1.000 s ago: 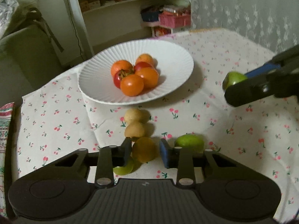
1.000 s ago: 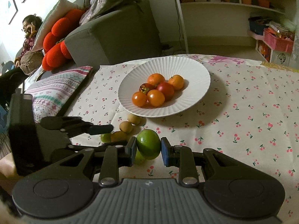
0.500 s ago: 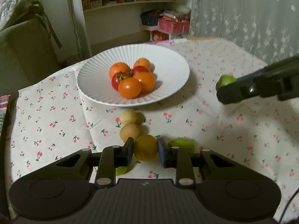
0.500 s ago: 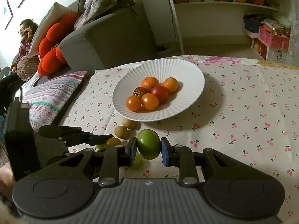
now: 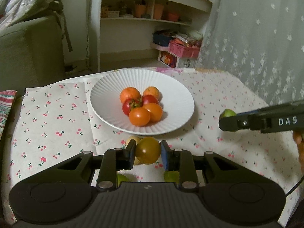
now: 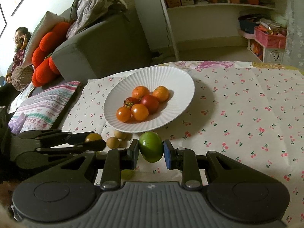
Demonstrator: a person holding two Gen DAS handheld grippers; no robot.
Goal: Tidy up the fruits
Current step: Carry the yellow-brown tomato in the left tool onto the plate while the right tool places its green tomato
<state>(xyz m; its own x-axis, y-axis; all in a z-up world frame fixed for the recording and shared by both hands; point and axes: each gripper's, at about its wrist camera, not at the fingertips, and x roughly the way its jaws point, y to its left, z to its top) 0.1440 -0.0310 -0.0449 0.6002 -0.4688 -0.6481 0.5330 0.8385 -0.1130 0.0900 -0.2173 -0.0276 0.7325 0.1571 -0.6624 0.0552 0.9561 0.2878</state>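
Observation:
My left gripper [image 5: 148, 153] is shut on a yellow-brown tomato [image 5: 147, 150] and holds it above the cloth, just in front of the white ribbed plate [image 5: 106, 102]. The plate holds several orange and red tomatoes [image 5: 141, 106]. My right gripper [image 6: 151, 149] is shut on a green lime [image 6: 151, 146], raised near the plate's [image 6: 171, 76] front rim. In the right wrist view the left gripper [image 6: 93, 141] shows at the left with the yellow-brown tomato [image 6: 92, 136]. In the left wrist view the right gripper [image 5: 226, 121] enters from the right with the lime [image 5: 228, 112].
Two small tan fruits [image 6: 116, 138] lie on the cherry-print cloth [image 6: 247, 104] below the plate; green limes [image 5: 171, 176] lie near the front edge. A grey sofa [image 6: 106, 43] with a striped cushion [image 6: 45, 104] and a seated person [image 6: 17, 57] is left; shelves [image 5: 152, 19] stand behind.
My left gripper has lifted the yellow-brown tomato off the cloth and brought it closer to the plate. The right gripper has kept the lime almost still.

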